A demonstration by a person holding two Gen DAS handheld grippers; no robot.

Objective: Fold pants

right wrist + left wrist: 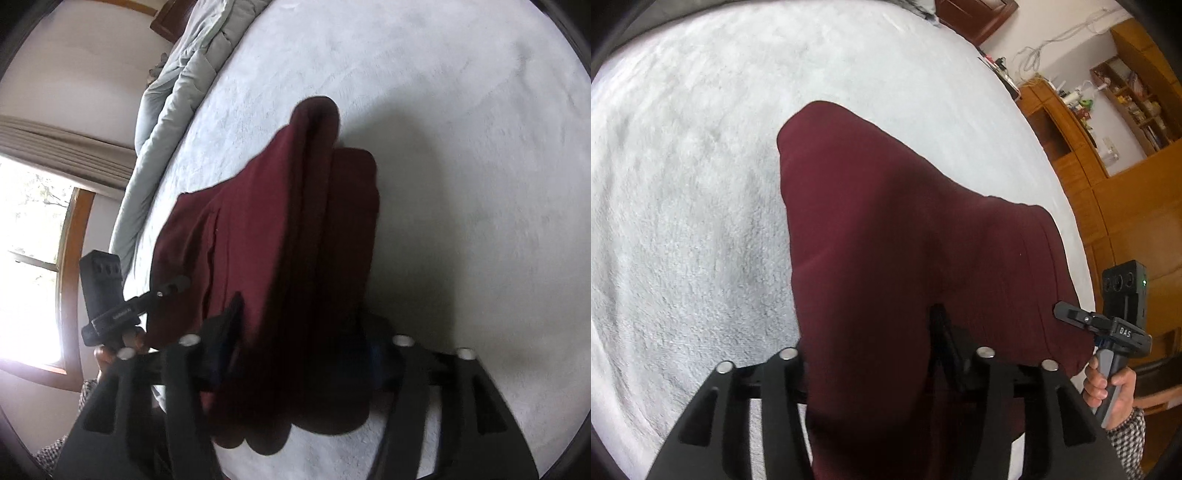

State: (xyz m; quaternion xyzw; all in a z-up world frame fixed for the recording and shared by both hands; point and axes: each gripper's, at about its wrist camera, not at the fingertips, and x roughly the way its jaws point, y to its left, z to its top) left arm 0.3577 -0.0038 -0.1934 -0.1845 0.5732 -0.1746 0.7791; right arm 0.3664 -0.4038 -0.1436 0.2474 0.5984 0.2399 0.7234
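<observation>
Dark red pants (pixel 886 229) hang over a white fleece-covered bed (pixel 694 177), held up by both grippers. In the left wrist view the cloth drapes over my left gripper (pixel 879 354) and hides its fingertips; it is shut on the cloth. My right gripper (pixel 1067 314) shows at the right, pinching the pants' right edge. In the right wrist view the pants (pixel 280 240) are folded in layers and drape over my right gripper (pixel 295 350). The left gripper (pixel 177 284) shows at the left, clamped on the pants' edge.
A pale grey duvet (pixel 177 92) is bunched along the bed's far edge. A window (pixel 33 258) is beyond it. Wooden shelves and cabinets (pixel 1115 155) stand past the bed's other side.
</observation>
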